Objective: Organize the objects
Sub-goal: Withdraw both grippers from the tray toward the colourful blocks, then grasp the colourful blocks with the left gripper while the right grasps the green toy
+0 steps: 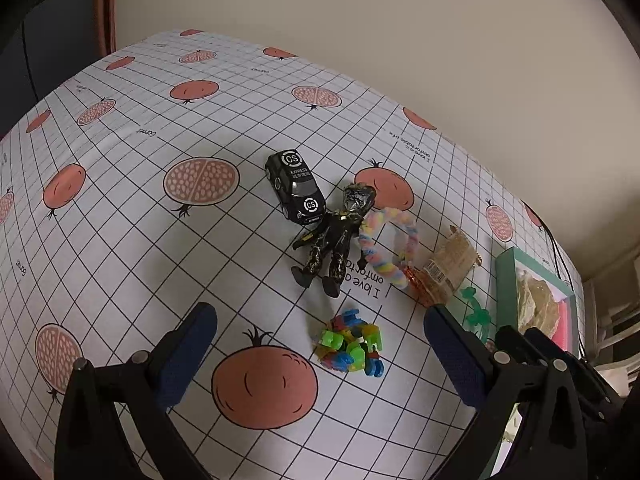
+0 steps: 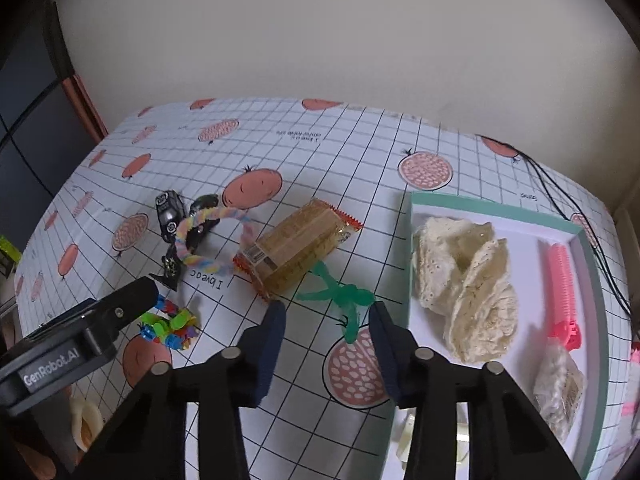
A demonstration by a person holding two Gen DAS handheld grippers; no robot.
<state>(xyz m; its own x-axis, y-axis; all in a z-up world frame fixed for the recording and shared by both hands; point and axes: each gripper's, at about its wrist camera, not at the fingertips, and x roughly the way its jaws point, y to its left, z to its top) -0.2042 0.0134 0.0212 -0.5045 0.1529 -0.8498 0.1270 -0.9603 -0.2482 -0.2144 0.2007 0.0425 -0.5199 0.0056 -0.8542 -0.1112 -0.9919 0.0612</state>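
Note:
My left gripper (image 1: 320, 316) is open above the table, its blue pads either side of a heap of colourful plastic clips (image 1: 352, 344). Beyond lie a black toy car (image 1: 295, 186), a dark action figure (image 1: 336, 236), a pastel pipe-cleaner ring (image 1: 386, 240) and a wrapped snack packet (image 1: 444, 268). My right gripper (image 2: 328, 308) is open, with a green pipe-cleaner shape (image 2: 340, 298) lying between and just ahead of its fingertips. The snack packet (image 2: 298, 246) lies past it. A teal-rimmed tray (image 2: 492, 206) at the right holds lace cloths (image 2: 468, 280) and a pink comb (image 2: 562, 280).
A pomegranate-print grid tablecloth (image 1: 160, 208) covers the table against a beige wall. The left gripper's body (image 2: 80, 340) shows at the left of the right wrist view. A black cable (image 2: 560, 200) runs past the tray's far corner. The table's left part is bare.

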